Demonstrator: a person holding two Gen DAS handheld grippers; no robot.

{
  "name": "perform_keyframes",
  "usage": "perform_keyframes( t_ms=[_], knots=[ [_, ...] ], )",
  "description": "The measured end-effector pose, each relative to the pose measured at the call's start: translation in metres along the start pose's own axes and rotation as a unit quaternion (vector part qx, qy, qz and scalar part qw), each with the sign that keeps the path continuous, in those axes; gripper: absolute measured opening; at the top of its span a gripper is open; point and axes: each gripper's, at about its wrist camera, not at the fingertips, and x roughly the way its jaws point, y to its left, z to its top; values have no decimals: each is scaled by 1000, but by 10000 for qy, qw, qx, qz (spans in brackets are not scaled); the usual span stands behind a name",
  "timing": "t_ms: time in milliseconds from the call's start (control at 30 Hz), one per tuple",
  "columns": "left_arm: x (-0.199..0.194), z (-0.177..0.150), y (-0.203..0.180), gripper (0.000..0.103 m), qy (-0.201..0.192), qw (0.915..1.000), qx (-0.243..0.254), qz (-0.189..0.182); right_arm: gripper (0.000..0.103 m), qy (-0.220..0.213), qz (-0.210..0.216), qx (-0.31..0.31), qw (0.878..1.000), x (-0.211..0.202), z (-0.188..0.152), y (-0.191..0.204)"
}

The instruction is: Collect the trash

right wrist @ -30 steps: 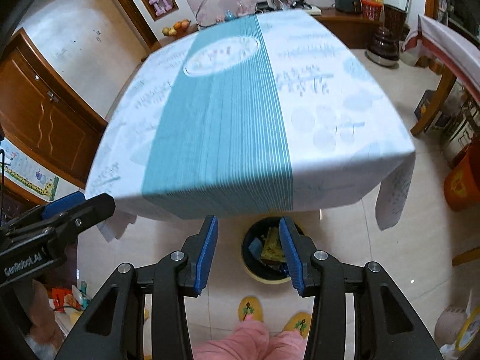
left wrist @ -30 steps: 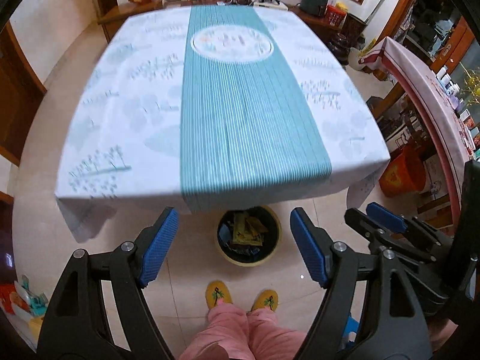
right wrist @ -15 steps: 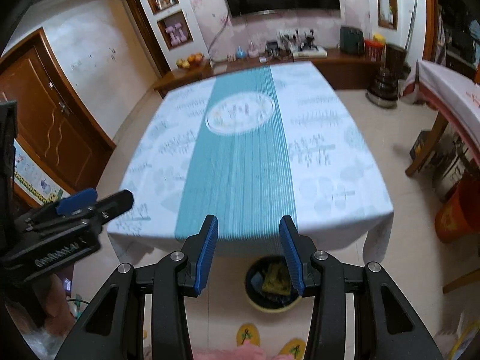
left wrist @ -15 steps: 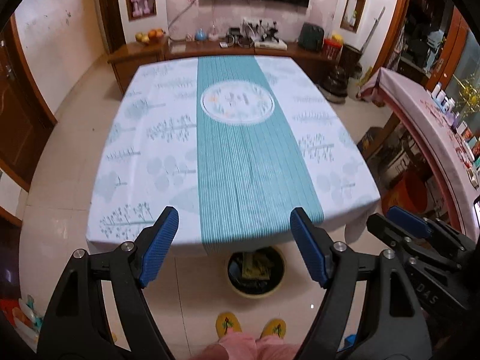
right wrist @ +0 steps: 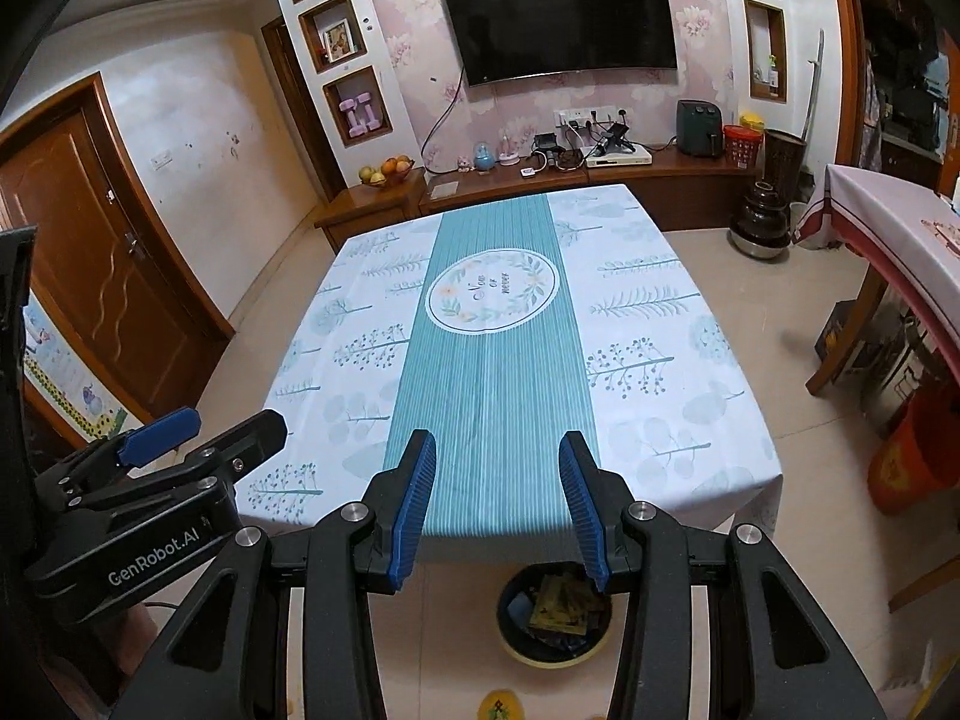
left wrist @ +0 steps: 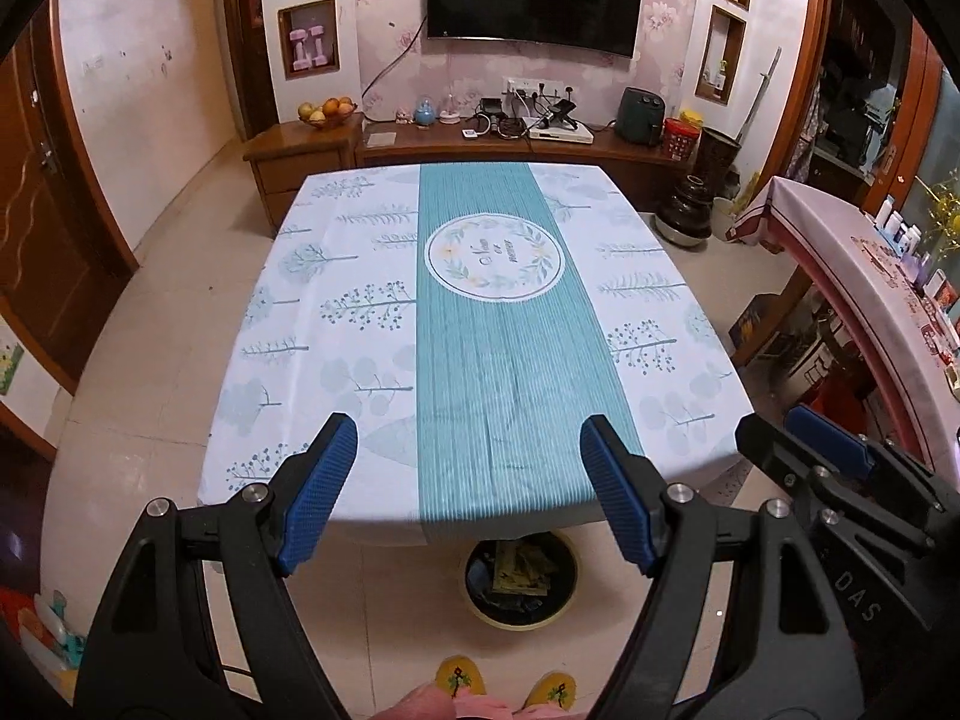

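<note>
The trash bin stands on the floor at the near edge of the desk, partly tucked under the overhanging tablecloth. It holds wrappers, yellow and blue among them. Just nearer than the bin are two yellow slippers on the person's feet. To the right stands a second table with small items, and an orange container beside it on the floor. Along the far wall runs a low cabinet under a television.

The left tongs gape wide and empty above the desk's near edge, the bin below and between the tips. The right tongs are parted less widely, also empty, with the bin just below the right tip.
</note>
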Motion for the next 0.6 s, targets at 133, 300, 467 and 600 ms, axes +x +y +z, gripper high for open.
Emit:
perform_keyframes(
  t_ms=[133, 300, 467, 600],
  knots=[
    [-2, 4, -3, 74, -39, 10000, -16, 83, 43, -22, 14, -10, 10000, 1, 2, -2],
    [1, 6, -7, 74, -16, 9998, -7, 190, 43, -63, 26, -64, 10000, 2, 6, -4],
    [4, 8, -9, 74, -11, 9997, -38, 225, 44, -61, 54, -139, 9999, 5, 9, -6],
    [5, 8, -8, 74, -6, 9998, -24, 211, 46, -80, 62, -176, 9998, 7, 11, -7]
  ],
)
